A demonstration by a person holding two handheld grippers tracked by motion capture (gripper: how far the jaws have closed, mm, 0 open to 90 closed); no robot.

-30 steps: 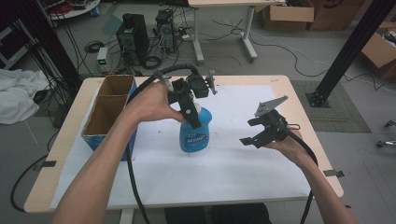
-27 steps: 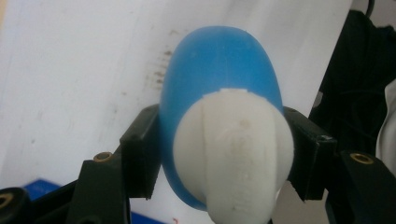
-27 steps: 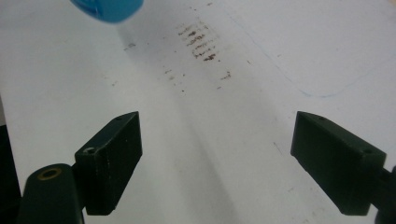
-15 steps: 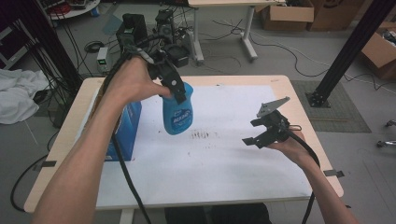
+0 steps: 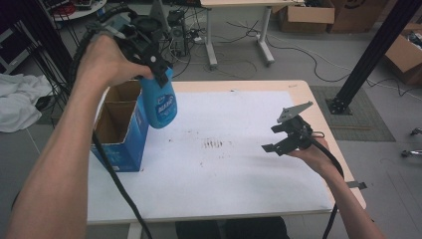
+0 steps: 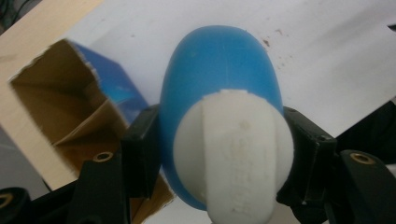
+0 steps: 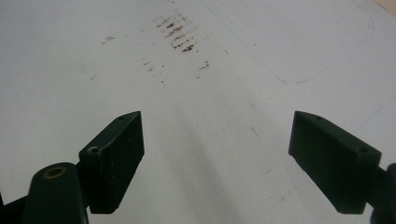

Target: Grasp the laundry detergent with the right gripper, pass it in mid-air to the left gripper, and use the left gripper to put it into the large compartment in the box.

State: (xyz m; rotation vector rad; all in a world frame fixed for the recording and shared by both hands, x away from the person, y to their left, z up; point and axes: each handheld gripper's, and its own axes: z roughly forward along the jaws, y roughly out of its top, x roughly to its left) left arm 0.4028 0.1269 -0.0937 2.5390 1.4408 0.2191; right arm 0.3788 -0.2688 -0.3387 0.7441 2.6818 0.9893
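You're working at a light wooden table with a big white sheet over most of the top, and that sheet has some brown smudges near the middle. Floor around you is plain grey, with loose black cables snaking all over it behind the table. Further back there's a white-legged desk and a couple of cardboard boxes parked on the floor. A black metal strut leans in at the right, standing on a dark mat. Off to the left, a crumpled white cloth.
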